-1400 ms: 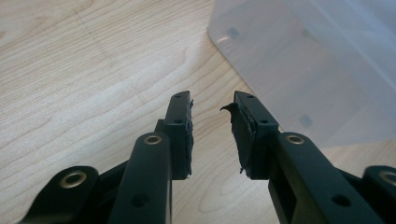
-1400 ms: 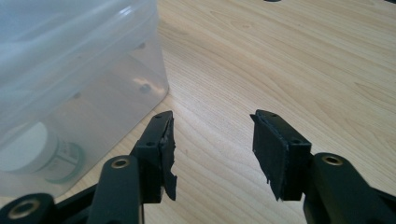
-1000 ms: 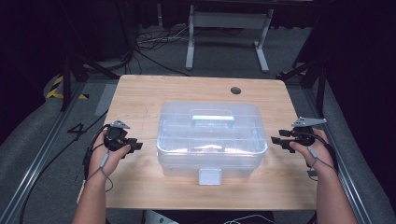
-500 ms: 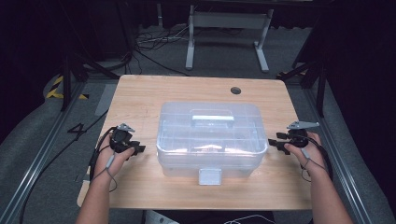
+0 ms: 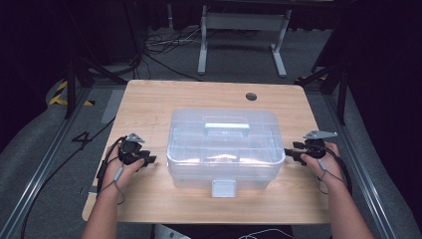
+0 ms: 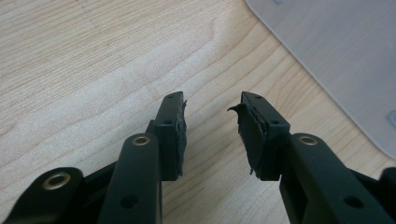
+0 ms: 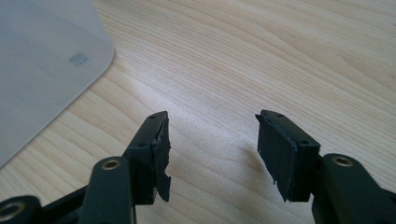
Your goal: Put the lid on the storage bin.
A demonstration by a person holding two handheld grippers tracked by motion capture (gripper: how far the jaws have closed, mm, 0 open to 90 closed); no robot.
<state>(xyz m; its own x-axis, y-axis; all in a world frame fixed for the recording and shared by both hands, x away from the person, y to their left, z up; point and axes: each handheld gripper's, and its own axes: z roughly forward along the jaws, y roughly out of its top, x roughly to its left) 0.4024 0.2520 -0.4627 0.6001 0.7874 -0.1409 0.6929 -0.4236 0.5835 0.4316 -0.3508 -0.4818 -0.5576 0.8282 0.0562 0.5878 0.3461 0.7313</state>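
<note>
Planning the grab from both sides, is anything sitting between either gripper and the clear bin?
Nothing visible. Bare table lies between the left gripper and the bin, and between the right gripper and the bin. Both sets of jaws are open.

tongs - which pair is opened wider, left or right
The right tongs: in the right gripper view their pads stand clearly farther apart over the wooden table than the pads of the left tongs, which show a narrower gap.

A clear box (image 5: 225,149) with its lid on stands in the middle of the worktop (image 5: 149,99). The left claw (image 5: 147,160) is near its left side. The right claw (image 5: 290,153) is just beside its right side.
</note>
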